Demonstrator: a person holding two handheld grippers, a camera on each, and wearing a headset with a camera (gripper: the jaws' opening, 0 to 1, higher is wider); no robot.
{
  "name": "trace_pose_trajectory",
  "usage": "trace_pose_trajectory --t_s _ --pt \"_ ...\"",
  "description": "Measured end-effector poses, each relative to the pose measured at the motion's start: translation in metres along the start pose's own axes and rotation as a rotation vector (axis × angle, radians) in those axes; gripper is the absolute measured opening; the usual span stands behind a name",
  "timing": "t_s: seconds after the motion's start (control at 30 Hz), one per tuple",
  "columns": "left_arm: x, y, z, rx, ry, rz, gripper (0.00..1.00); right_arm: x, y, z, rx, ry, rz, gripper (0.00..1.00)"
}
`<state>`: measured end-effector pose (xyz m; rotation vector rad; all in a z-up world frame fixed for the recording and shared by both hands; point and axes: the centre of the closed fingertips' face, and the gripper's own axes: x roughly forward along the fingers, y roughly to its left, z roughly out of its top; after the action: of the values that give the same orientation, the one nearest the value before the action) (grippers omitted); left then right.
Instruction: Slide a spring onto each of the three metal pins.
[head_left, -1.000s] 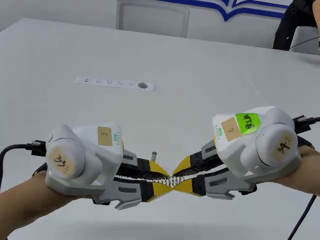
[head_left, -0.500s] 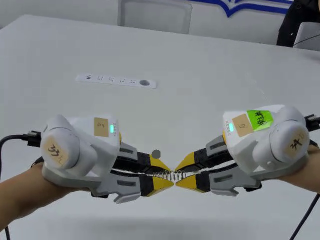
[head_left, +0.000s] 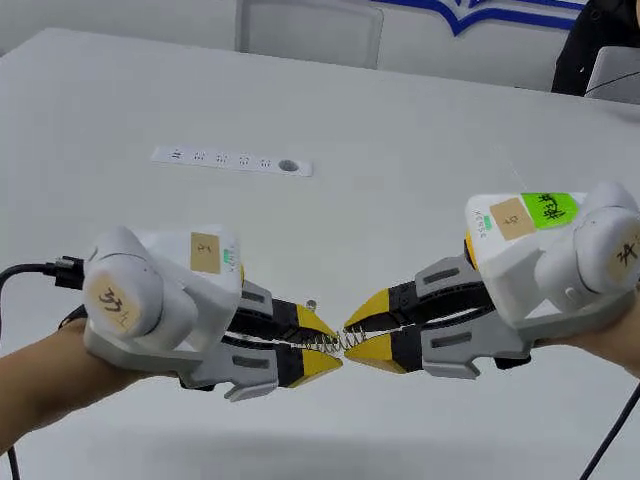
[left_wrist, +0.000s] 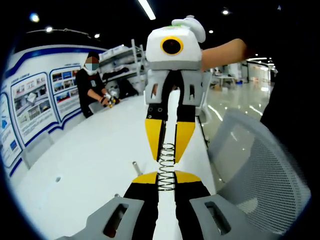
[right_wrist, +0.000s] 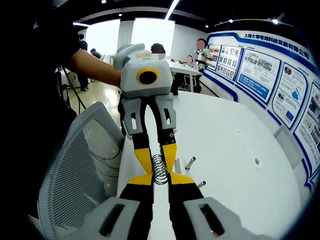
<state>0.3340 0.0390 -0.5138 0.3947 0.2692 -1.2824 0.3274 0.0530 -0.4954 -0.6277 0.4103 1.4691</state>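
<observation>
Holds one spring (head_left: 335, 343) level above the desk (head_left: 400, 200), between two grippers set tip to tip. Clamps one end in the closed jaws of the left gripper (head_left: 318, 352) and the other end in the closed jaws of the right gripper (head_left: 362, 335). Shows two metal pins on the desk in the right gripper view: upper pin (right_wrist: 190, 163) and lower pin (right_wrist: 200, 184), just beside the jaws. Cannot confirm a third pin behind the jaws. Carries one power strip (head_left: 232, 160) farther back.
</observation>
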Motion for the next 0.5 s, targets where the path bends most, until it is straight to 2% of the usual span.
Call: trace_pose_trajectory --t_s 0.37,0.5 --pt "0.003 0.0 0.002 -0.006 0.002 0.012 0.1 0.001 0.0 0.026 0.057 -0.112 0.009 0.11" --pt "0.002 0.002 0.003 -0.011 0.002 0.018 0.1 0.003 -0.001 0.031 0.064 -0.131 0.005 0.11"
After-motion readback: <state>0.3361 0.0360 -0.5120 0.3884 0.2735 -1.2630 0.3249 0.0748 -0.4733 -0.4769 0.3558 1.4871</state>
